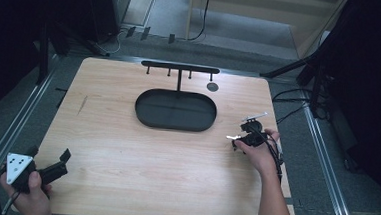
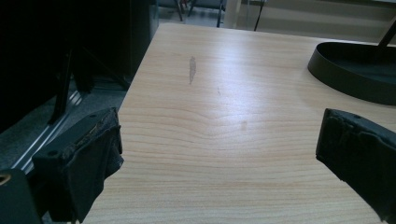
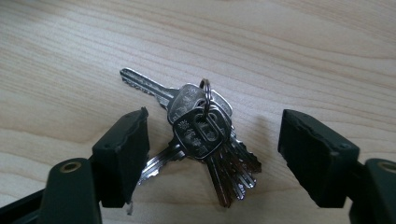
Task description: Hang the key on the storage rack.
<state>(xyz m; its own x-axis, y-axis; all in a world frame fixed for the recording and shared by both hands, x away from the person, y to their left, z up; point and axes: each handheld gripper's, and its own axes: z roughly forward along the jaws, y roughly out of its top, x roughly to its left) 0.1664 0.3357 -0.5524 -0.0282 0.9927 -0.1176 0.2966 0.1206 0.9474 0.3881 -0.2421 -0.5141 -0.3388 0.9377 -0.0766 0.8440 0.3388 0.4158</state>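
A bunch of several silver keys [image 3: 201, 130] on a ring lies flat on the wooden table [image 1: 125, 153]. My right gripper [image 3: 219, 149] hangs just above it, open, with one jaw on each side of the bunch and neither touching it. In the high view, a hand holds the right gripper [image 1: 247, 133] near the table's right edge. My left gripper [image 1: 48, 154] rests at the front left corner, held in the other hand. It is open, and the left gripper [image 2: 219, 158] has only bare wood between its jaws.
A black oval tray [image 1: 175, 126] sits at the back centre, with a black T-shaped stand with small hooks [image 1: 180, 68] rising behind it. The tray's rim [image 2: 350, 74] shows at the upper right of the left gripper view. A small dark disc [image 1: 212, 86] lies beside the stand.
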